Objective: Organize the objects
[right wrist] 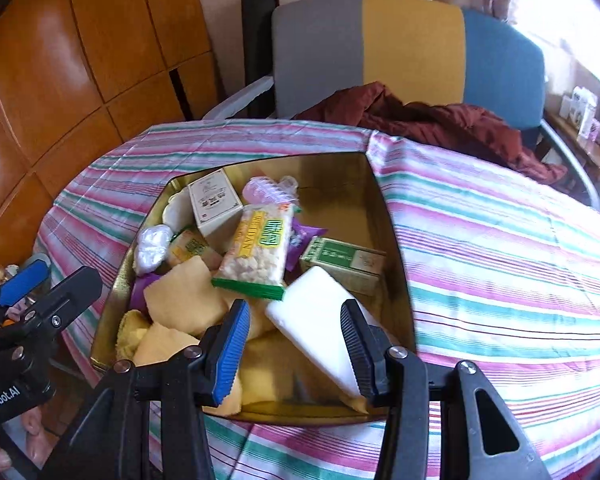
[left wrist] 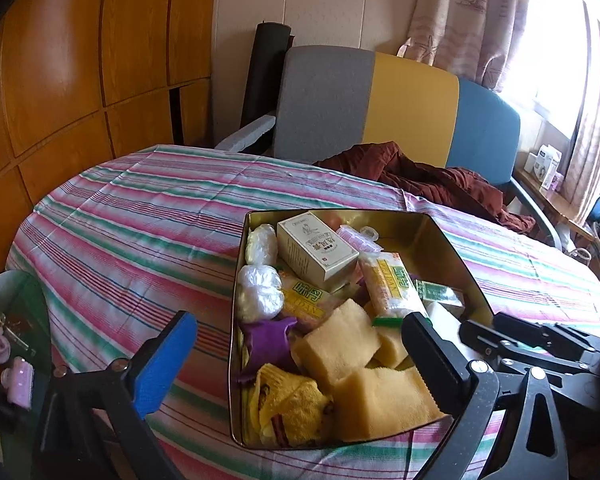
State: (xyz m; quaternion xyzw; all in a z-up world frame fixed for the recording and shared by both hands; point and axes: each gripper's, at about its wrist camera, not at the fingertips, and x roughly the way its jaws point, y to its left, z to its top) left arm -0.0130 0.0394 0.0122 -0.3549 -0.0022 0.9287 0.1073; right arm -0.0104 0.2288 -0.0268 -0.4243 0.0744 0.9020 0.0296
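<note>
Currently both grippers hover open over the tin (right wrist: 340, 176), holding nothing.

Right gripper (right wrist: 296, 344): jaws spread moderately, the white block (right wrist: 316, 312) lies below the gap at the tin's near right; contact can't be confirmed. Left gripper (left wrist: 296, 356): jaws wide, blue pad outside the tin over the tablecloth (left wrist: 140, 216), black pad above the sponges (left wrist: 340, 340). Tin sits on the striped cloth, packed with a snack bag (right wrist: 260, 248), cream box (right wrist: 214, 200), green box (right wrist: 344, 260).
</note>
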